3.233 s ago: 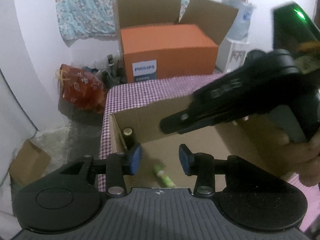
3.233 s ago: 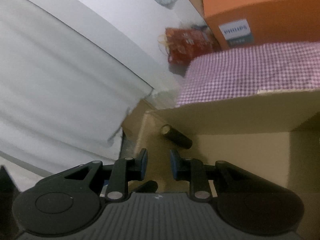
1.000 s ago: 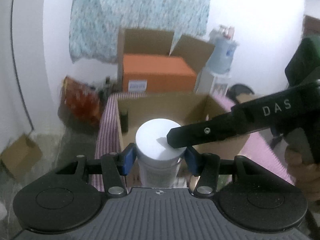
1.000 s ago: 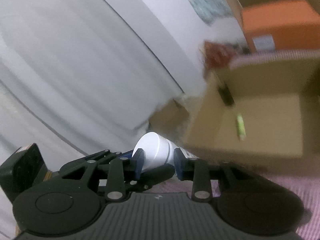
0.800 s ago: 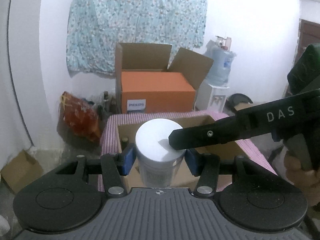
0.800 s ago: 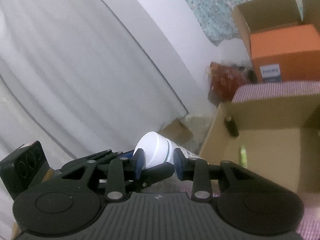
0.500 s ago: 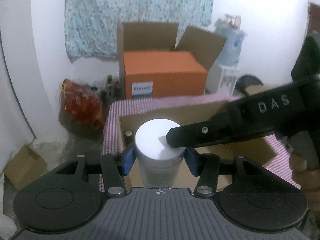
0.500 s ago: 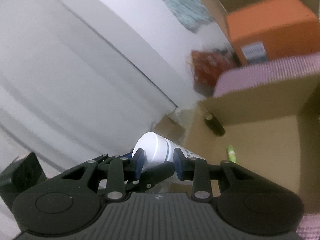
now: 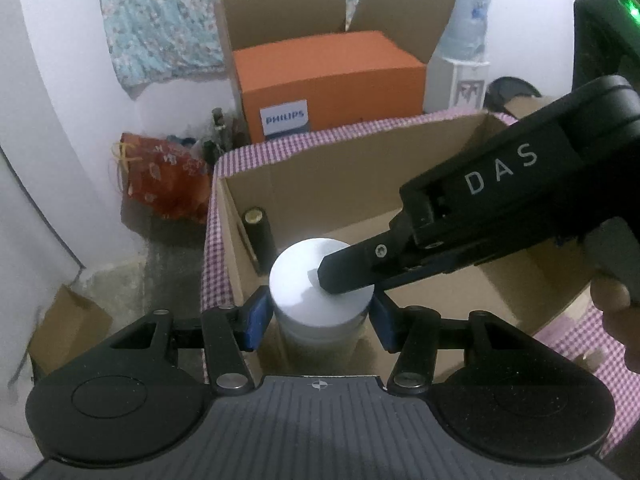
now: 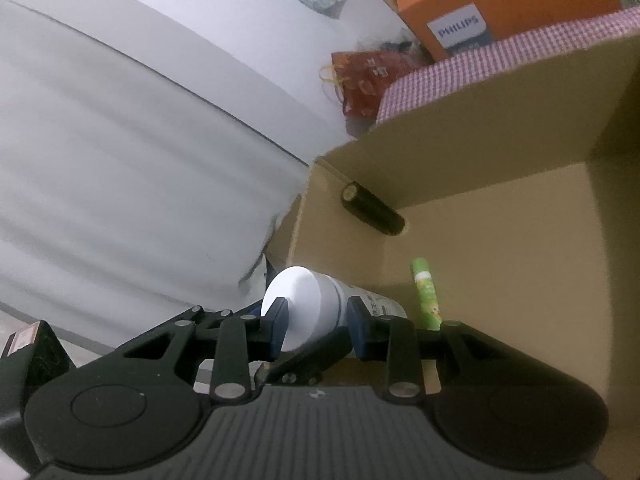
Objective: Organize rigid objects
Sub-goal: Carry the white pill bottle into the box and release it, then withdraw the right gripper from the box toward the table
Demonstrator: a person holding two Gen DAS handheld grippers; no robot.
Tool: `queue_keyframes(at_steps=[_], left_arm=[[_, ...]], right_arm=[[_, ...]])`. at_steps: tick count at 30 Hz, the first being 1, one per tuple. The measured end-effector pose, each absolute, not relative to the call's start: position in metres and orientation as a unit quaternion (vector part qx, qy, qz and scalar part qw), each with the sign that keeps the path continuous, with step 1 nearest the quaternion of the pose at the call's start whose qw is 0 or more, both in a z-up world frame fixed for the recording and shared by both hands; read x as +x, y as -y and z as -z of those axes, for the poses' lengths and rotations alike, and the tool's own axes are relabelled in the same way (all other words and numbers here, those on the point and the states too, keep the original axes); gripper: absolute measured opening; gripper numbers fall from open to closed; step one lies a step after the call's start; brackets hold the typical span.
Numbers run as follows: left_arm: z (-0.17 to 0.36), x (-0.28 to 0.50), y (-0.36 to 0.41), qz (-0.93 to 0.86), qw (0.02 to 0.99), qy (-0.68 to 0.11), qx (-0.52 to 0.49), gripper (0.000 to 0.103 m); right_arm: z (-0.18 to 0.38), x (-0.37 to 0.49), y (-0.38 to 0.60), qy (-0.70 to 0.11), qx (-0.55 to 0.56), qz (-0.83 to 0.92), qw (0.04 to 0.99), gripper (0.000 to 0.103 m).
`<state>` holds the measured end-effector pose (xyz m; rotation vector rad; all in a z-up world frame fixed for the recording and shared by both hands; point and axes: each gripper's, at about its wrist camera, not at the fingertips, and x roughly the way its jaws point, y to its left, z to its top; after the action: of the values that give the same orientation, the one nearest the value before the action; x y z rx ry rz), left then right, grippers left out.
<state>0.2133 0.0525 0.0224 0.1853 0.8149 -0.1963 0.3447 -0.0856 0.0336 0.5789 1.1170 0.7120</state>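
A white plastic jar (image 9: pixel 316 292) with a white lid is held by both grippers over the near left corner of an open cardboard box (image 9: pixel 360 168). My left gripper (image 9: pixel 318 316) is shut on the jar's body below the lid. My right gripper (image 10: pixel 318 326) is shut on the lid end of the jar (image 10: pixel 308 304); its finger lies across the lid in the left wrist view. Inside the box a dark bottle (image 9: pixel 258 236) stands in the far left corner and a green tube (image 10: pixel 426 294) lies on the floor.
The box sits on a table with a purple checked cloth (image 9: pixel 256 148). Behind it stand an orange Philips box (image 9: pixel 328 84), a red bag (image 9: pixel 160 176) on the floor and a water dispenser (image 9: pixel 464 52). A white wall and curtain (image 10: pixel 120 160) are at the left.
Both grippers, holding the jar, have moved forward and down toward the box; the box now looks closer and larger. Three seconds ago both grippers were empty.
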Motion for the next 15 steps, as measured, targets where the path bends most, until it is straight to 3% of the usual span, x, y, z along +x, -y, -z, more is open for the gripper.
queue_keyframes(at_steps=[7,15], left_arm=[[-0.025,0.211,-0.055,0.091,0.909,-0.397,0.085,0.054],[-0.052,0.186,-0.06,0.096,0.926,-0.36,0.055,0.069]], right_arm=[[-0.027,0.346,0.082,-0.52,0.262,-0.324,0.745,0.035],[-0.053,0.332,0.097,-0.494,0.269,-0.329,0.759,0.035]])
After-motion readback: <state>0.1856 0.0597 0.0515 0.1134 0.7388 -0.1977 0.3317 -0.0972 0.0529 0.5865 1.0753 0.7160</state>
